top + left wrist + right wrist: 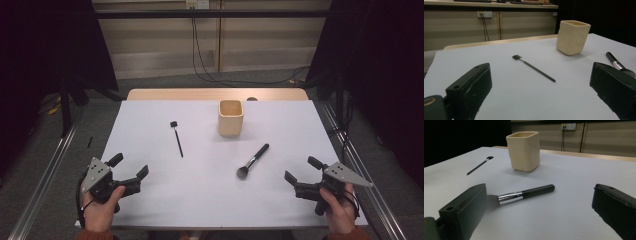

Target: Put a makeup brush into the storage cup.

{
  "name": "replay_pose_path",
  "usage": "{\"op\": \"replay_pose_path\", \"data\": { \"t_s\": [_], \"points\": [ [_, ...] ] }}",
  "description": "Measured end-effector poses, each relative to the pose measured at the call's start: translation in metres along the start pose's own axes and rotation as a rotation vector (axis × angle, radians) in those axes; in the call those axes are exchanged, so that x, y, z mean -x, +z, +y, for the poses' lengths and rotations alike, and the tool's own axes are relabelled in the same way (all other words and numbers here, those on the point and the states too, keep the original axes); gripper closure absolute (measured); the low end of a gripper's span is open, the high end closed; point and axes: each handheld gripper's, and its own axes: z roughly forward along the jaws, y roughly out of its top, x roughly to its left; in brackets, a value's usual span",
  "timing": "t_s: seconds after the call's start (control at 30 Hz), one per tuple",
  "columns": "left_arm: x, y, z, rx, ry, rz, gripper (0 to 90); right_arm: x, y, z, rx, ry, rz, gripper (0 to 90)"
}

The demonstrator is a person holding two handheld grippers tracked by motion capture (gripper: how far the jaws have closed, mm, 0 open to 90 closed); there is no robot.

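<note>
No legible text, label, brand, number or sign is found in any of the three views. The cream cup [231,118], both brushes and the worktop [150,195] are seen to be unmarked. The wall sockets [484,14] are too small and blurred for any marking to be read.

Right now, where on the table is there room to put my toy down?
Lots of room near the front edge of the table, between the left claw and right claw. The far left corner is bare too. The middle is busier: thin brush, cup, makeup brush.
</note>
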Motion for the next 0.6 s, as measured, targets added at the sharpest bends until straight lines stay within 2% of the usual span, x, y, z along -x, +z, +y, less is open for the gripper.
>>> {"op": "replay_pose_path", "data": {
  "t_s": [0.37,0.6],
  "points": [
    [-0.0016,0.0023,0.0016,-0.009,-0.003,0.010,4.1,0.0007,-0.0009,-0.0007,-0.003,0.006,0.001,0.0],
    [0.0020,0.0056,0.0074,-0.001,0.004,-0.016,4.1,-0.0007,-0.0029,-0.0007,0.001,0.006,0.002,0.0]
  ]
}}
